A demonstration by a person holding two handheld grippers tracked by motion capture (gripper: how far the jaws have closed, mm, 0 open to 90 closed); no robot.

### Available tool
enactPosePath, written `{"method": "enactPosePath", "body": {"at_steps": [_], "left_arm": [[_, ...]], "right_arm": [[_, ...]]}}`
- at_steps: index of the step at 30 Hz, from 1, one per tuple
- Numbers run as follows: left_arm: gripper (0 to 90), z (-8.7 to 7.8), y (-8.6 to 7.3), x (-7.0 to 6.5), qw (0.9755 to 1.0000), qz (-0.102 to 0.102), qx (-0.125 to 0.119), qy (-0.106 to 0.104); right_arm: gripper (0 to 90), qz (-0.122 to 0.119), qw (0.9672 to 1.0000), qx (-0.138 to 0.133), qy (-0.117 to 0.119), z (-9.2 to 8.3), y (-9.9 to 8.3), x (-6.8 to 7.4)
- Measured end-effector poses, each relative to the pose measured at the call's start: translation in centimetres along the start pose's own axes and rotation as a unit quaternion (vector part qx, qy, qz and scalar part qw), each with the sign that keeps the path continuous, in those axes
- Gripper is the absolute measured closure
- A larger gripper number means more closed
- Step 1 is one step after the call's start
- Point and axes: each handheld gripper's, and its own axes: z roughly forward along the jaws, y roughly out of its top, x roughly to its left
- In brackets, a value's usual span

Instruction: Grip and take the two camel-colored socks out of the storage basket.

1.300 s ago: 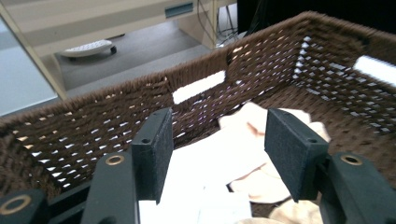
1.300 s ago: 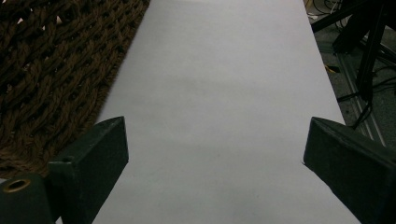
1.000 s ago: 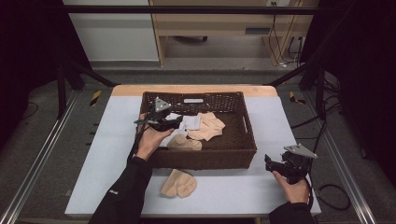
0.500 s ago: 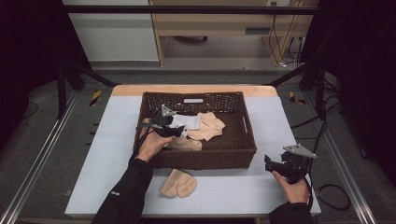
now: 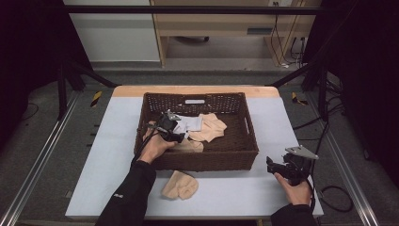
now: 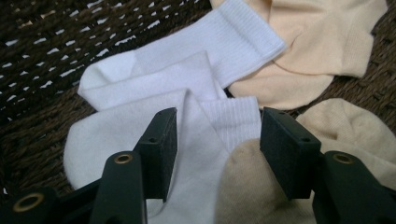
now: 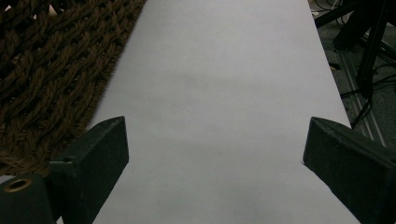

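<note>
- Your left gripper (image 5: 181, 136) sits inside the wicker basket (image 5: 197, 162), at its left half. Its jaws have just been closing and straddle a fold of the white sock (image 6: 140, 135); the pads are not pressing yet, so nothing is grasped.
- White sock lies on the basket floor, touching the peach socks (image 6: 317, 42) and a beige sock (image 6: 261, 186).
- A beige sock pair (image 5: 180, 185) lies on the table (image 5: 94, 155), just in front of the basket.
- Your right gripper (image 5: 275, 165) rests right of the basket, jaws released and wide, empty.

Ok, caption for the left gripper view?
Left claw, jaws apart, poised over a white sock among beige socks in the wicker basket.
</note>
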Motion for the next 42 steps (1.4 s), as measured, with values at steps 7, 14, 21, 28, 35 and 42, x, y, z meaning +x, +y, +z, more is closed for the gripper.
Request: {"method": "enactPosePath", "body": {"at_steps": [7,14,21,28,35,42], "left_arm": [[61.9,0.5,-0.1,0.1,0.9987,0.001,0.044,-0.026],[83.1,0.4,-0.1,0.2,0.9975,-0.009,0.058,-0.040],[86.2,-0.2,0.0,0.3,0.9986,-0.019,0.027,-0.041],[86.5,-1.8,0.1,0.7,0.9952,-0.042,-0.069,-0.056],[86.6,-3.1,0.0,0.9,0.9856,-0.058,-0.149,-0.055],[86.6,-3.9,0.1,1.2,0.9759,-0.065,-0.199,-0.061]], "right_arm": [[7.0,-0.002,1.0000,-0.001,-0.001,-0.1,0.0,-0.1],[7.0,0.001,1.0000,0.000,-0.001,-0.1,0.0,-0.1],[7.1,0.001,1.0000,0.000,-0.002,-0.1,0.0,-0.1],[7.0,0.000,1.0000,-0.001,-0.002,-0.1,0.0,-0.1],[7.0,-0.001,1.0000,0.000,-0.002,-0.1,0.0,-0.1],[7.1,0.001,1.0000,-0.002,-0.002,-0.2,0.0,-0.2]]}}
